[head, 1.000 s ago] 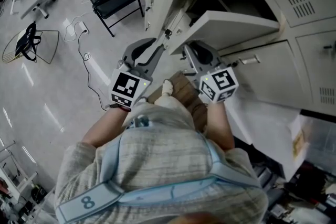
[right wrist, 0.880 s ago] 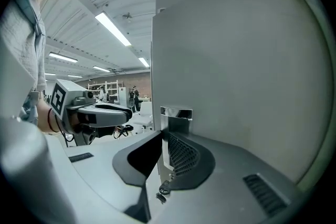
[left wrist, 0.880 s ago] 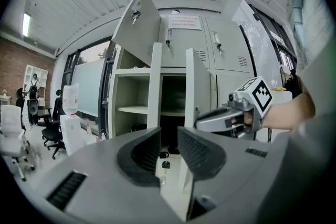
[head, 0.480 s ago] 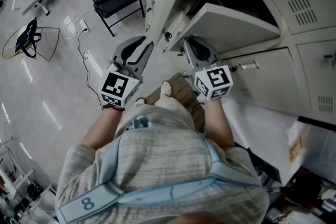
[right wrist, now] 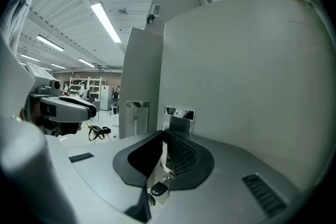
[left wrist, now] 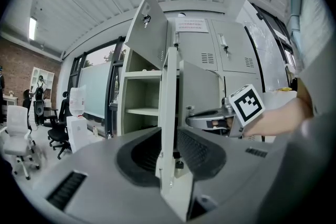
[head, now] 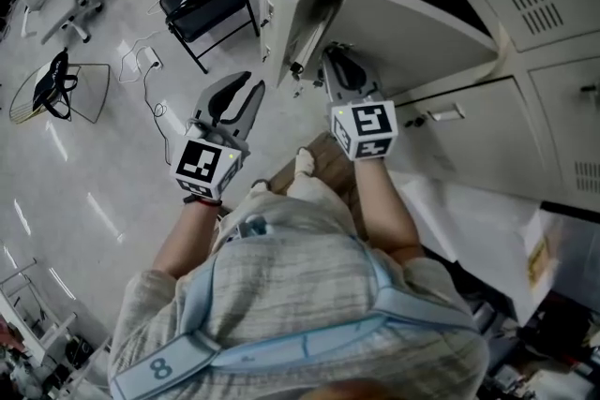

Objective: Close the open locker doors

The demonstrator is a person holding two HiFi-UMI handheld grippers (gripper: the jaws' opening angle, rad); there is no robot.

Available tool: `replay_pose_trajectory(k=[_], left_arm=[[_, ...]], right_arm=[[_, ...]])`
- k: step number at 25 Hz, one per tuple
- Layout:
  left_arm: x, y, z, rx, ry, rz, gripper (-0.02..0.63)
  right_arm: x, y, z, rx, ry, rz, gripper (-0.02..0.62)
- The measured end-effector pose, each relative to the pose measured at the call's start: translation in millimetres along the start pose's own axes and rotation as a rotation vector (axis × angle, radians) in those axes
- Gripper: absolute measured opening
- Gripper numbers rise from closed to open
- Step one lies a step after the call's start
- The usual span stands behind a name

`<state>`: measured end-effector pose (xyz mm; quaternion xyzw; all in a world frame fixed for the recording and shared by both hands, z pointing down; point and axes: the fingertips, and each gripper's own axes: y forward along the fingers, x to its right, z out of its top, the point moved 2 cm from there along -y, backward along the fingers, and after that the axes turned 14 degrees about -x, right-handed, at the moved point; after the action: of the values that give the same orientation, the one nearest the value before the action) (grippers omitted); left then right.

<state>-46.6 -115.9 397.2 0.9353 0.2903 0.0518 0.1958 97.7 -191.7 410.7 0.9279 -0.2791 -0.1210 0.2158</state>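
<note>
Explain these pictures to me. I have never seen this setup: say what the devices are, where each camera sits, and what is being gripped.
No robot here: a person carries two hand-held claws, each bearing a marker cube. One picture comes from a head camera looking down at the grey lockers; the other two come from cameras riding on the claws. The right claw has just been closing, and it pinches the edge of an open locker door. In the left claw, a second door stands edge-on in the gap; whether it is pinched, I cannot tell.
</note>
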Motion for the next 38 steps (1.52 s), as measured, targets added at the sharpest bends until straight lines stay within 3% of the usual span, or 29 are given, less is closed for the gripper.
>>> replay_pose_trajectory(k=[16, 38], left_arm=[[-8.8, 7.3, 3.5, -0.009, 0.007, 0.007, 0.094], [-18.1, 13.1, 4.6, -0.009, 0.002, 0.003, 0.094]], right_arm=[[25.8, 35.2, 21.3, 0.009, 0.083, -0.169, 0.034], [56.5, 58.7, 29.2, 0.007, 0.143, -0.309, 0.034]])
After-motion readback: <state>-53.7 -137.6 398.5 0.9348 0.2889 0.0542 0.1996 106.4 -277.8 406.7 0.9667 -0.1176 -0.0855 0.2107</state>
